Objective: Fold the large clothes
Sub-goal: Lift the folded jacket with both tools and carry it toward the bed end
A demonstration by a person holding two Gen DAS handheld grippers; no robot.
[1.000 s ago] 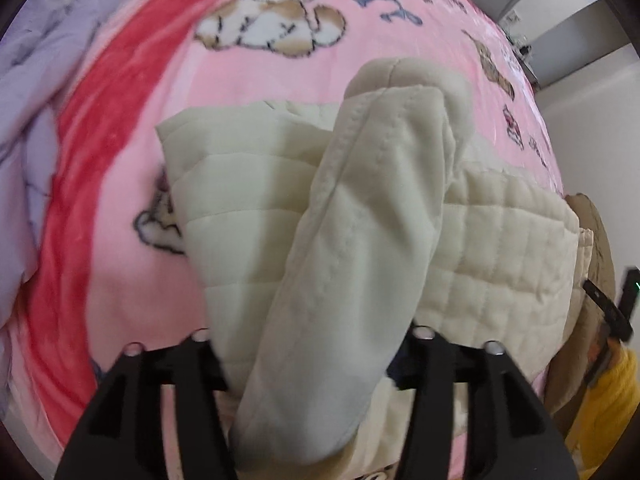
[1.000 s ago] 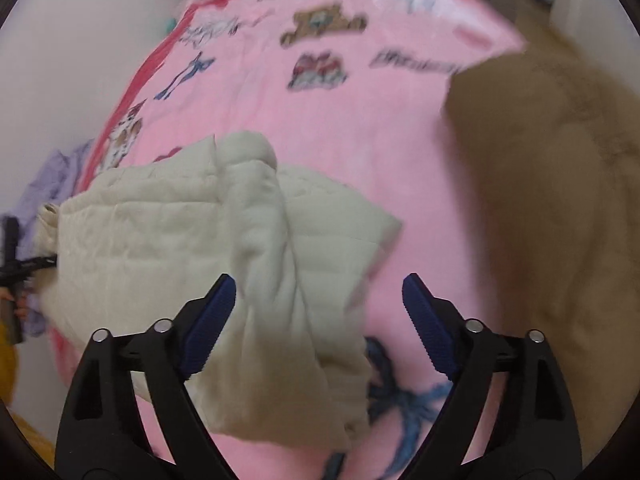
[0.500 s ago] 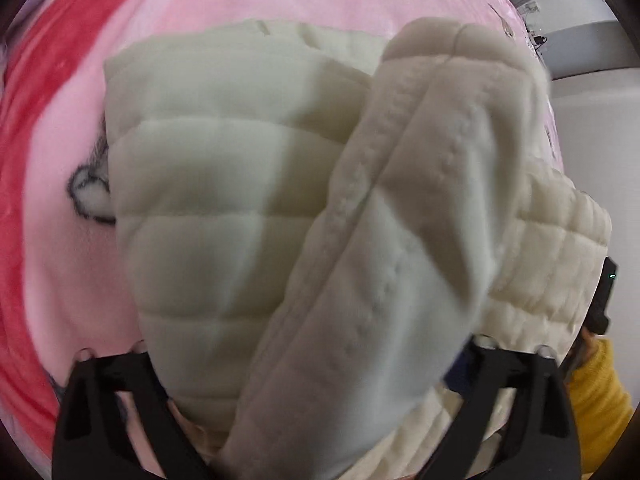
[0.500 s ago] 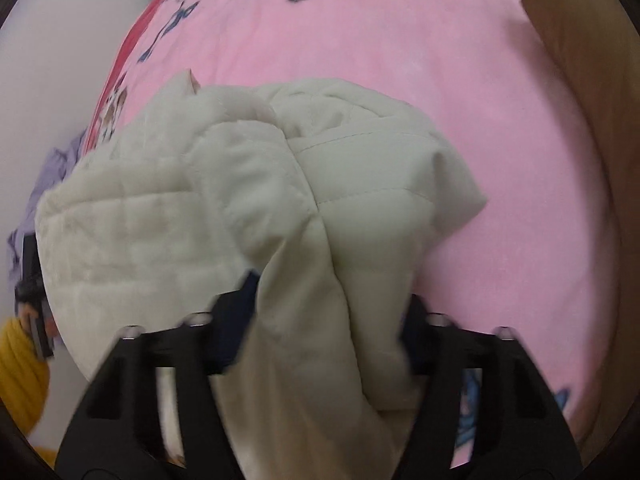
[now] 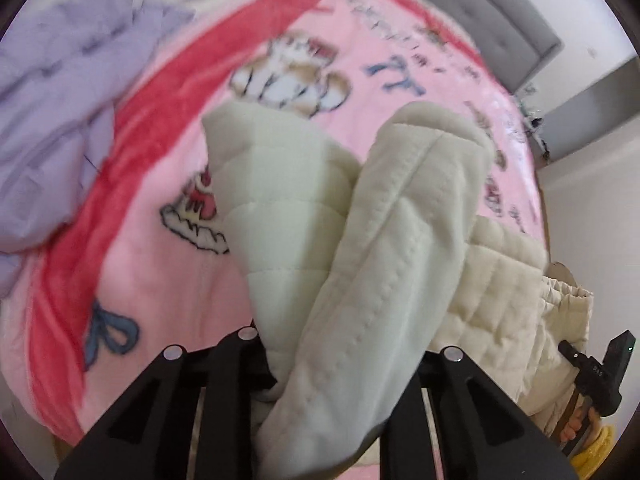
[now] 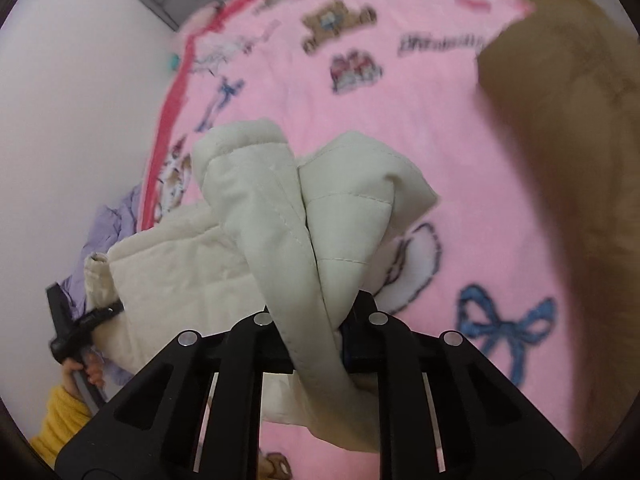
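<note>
A cream quilted garment (image 5: 400, 208) lies bunched on a pink cartoon blanket (image 5: 168, 264). My left gripper (image 5: 344, 344) is closing its jaws, and a thick fold of the garment is pinched between them and raised off the blanket. In the right wrist view, the same garment (image 6: 256, 184) is gathered into a narrow bunch. My right gripper (image 6: 320, 320) is closing and its pads press on that bunch, holding it above the blanket (image 6: 460, 140). The fingertips of both grippers are mostly hidden by the fabric.
A lilac garment (image 5: 52, 100) lies crumpled at the blanket's left edge. A brown cloth (image 6: 560, 120) covers the right side of the bed. A grey headboard (image 5: 480, 20) stands at the far end. A hand in a yellow sleeve (image 6: 60, 420) holds the other gripper.
Both grippers went from open around the garment to closed on folds of it. Both have risen, lifting the cream fabric off the blanket.
</note>
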